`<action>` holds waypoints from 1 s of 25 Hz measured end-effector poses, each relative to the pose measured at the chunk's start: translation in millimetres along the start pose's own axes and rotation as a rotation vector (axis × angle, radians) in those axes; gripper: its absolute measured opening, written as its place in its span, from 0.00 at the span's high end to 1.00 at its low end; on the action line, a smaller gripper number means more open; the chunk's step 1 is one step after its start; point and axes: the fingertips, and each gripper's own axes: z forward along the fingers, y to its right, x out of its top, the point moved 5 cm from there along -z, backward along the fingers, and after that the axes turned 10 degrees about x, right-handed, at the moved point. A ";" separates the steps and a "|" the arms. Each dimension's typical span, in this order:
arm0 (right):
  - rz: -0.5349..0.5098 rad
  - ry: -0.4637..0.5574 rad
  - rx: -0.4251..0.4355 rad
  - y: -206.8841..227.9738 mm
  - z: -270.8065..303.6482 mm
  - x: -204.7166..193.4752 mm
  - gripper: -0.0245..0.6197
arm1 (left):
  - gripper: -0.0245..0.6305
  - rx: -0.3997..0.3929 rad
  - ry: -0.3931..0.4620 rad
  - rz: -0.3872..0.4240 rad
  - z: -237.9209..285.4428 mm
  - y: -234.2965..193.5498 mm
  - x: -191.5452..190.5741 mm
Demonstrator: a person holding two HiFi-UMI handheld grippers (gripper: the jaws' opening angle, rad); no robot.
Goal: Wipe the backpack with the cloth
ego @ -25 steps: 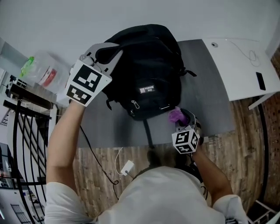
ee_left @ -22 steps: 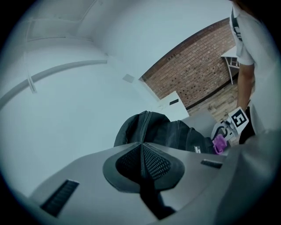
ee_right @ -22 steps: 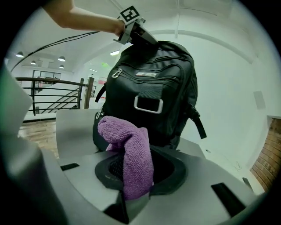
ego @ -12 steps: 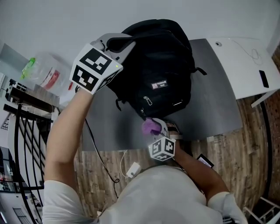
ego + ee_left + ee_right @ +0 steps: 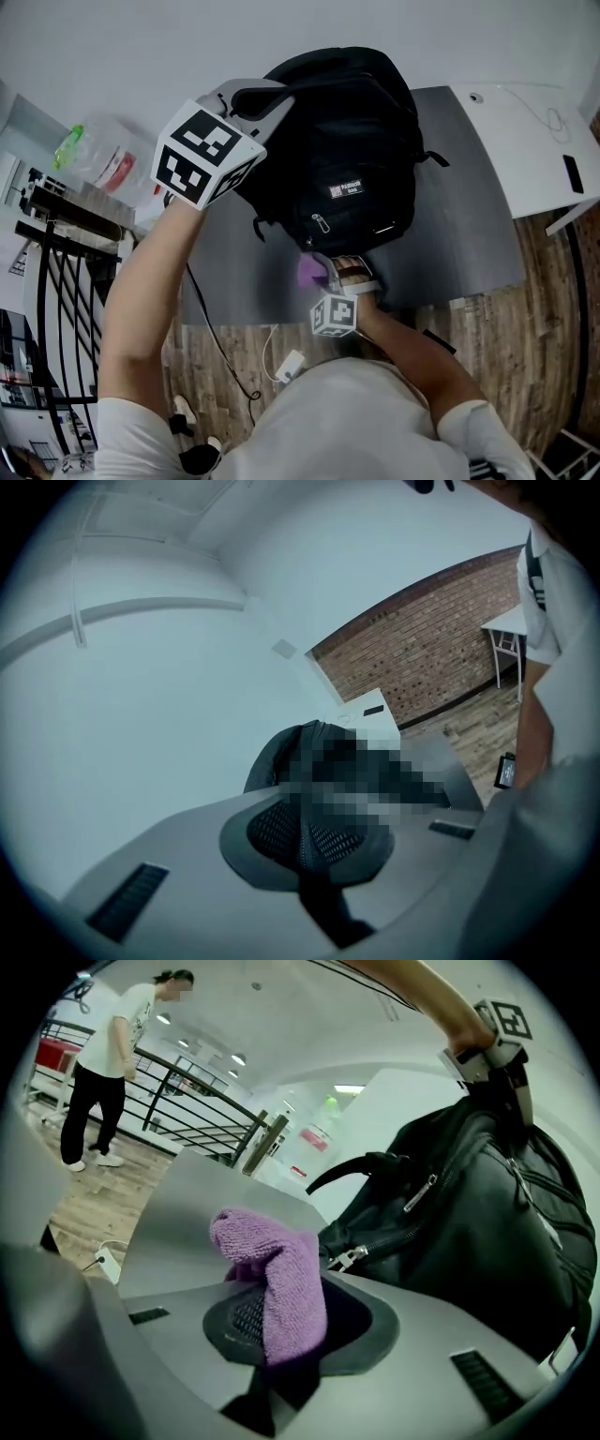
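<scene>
A: State of the right gripper (image 5: 339, 279)?
B: Jaws were closed tight on a small purple terry cloth (image 5: 272, 1279), with a folded tuft sticking out past the tips. The tuft led, so I judged fabric, not plastic, would meet the bag.

A: Where against the bag?
B: Low on the front of the black nylon backpack (image 5: 342, 159), just beside a silver zipper pull (image 5: 351, 1258) on the lower pocket. Touching or just short, I could not tell.

A: And the left gripper (image 5: 253, 97)?
B: Clamped on a black mesh strap (image 5: 309, 832) at the backpack's top. It read as a steadying hold, with the top pinned up so the front panel was presented for wiping.

A: Where did the bag sit?
B: On the grey tabletop (image 5: 459, 244), base toward the near edge. A white table (image 5: 525, 141) stood beside it on the right.

A: Orientation?
B: The long axis ran from the held top, on the wall side, down to the base near the person. The right gripper view showed it rising off the table toward the left gripper, so it was propped and tilted, not flat. The front pocket with its small white label (image 5: 350, 187) faced up and toward the person.
</scene>
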 end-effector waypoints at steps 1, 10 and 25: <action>0.013 -0.002 -0.004 5.6 -1.2 -4.6 0.82 | 0.94 0.000 -0.001 -0.003 0.0 -0.1 -0.3; 0.150 -0.036 -0.052 37.4 -22.0 -54.5 0.82 | 0.94 0.007 -0.001 -0.051 5.5 -2.2 -5.4; 0.257 -0.130 -0.142 86.3 -62.7 -130.3 0.82 | 0.94 0.021 -0.014 -0.083 9.0 -3.6 -8.7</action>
